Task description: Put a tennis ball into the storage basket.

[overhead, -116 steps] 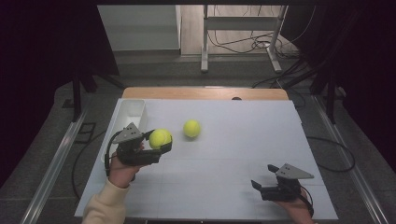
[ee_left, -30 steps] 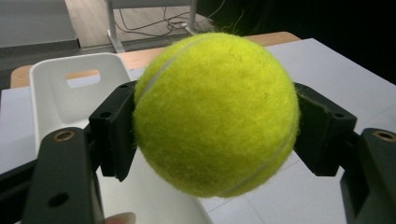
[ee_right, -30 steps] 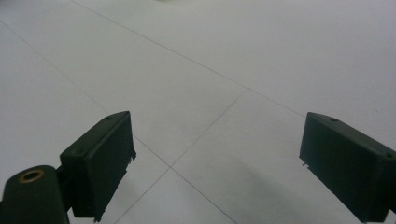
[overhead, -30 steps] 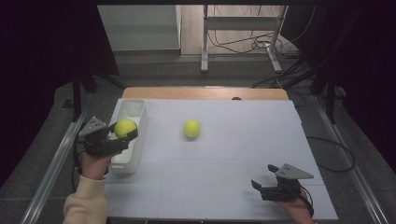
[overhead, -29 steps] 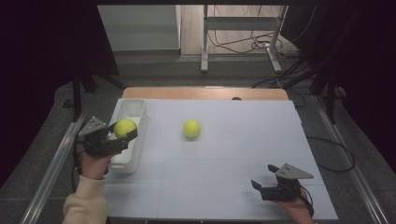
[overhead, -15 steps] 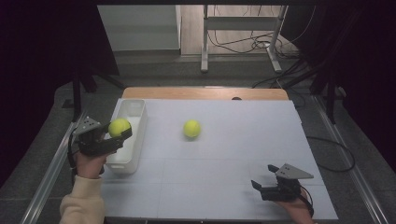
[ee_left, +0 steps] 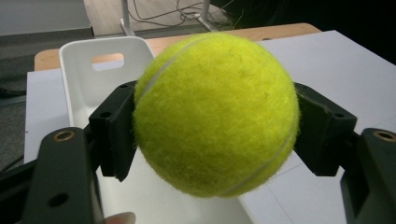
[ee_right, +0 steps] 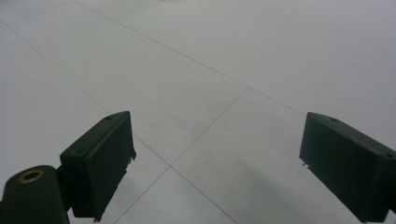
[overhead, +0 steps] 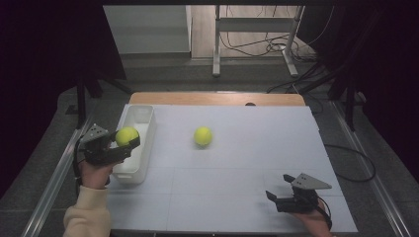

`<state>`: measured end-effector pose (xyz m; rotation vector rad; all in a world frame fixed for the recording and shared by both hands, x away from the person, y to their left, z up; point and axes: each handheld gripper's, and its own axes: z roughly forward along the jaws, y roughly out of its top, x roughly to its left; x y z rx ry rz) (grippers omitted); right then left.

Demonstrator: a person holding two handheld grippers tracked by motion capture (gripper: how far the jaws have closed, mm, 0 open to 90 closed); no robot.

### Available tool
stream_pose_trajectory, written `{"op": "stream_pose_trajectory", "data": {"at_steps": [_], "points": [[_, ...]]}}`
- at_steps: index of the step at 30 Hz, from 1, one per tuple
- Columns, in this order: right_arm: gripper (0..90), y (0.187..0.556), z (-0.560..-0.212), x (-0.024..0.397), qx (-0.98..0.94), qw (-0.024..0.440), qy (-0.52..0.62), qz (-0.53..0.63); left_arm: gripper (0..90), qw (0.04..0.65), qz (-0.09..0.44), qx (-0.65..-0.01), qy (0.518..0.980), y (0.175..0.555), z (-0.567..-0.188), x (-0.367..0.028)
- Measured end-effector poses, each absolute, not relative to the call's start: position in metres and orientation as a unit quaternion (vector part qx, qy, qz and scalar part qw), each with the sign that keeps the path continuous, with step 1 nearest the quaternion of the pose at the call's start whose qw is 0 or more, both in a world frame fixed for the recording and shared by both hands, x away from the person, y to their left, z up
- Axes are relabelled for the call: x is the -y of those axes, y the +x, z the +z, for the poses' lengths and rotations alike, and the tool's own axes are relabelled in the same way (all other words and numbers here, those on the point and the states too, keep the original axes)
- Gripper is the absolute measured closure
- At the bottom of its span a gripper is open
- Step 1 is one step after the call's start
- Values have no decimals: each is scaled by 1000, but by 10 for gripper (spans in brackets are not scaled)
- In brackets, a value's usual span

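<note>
White table top (overhead: 237, 197) with faint grid lines, wooden strip along its far edge; dark surroundings, cables on the floor beyond.

Left gripper (overhead: 123, 144) at the table's left edge, both jaws clamped on a yellow-green tennis ball (overhead: 126, 136). Ball sits above the white bin (overhead: 143, 117), over its near half. Left gripper view: ball (ee_left: 215, 114) pressed between the two black pads, bin (ee_left: 79, 79) open below and behind, handle slot in its far wall.

Second tennis ball (overhead: 202, 136) rests on the table, right of the bin, well apart from both grippers.

Right gripper (overhead: 276, 197) low at the near right corner, jaws spread, nothing between them. Right gripper view: bare table (ee_right: 210, 70) between the parted jaws.
</note>
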<state>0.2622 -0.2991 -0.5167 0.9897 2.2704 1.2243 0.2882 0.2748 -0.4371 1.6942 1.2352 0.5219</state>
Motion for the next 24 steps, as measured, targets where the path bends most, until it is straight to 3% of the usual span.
{"op": "stream_pose_trajectory", "data": {"at_steps": [24], "points": [[105, 262, -517, 299, -808, 188, 351, 434, 261, 416, 195, -525, 716, 298, -454, -277]]}}
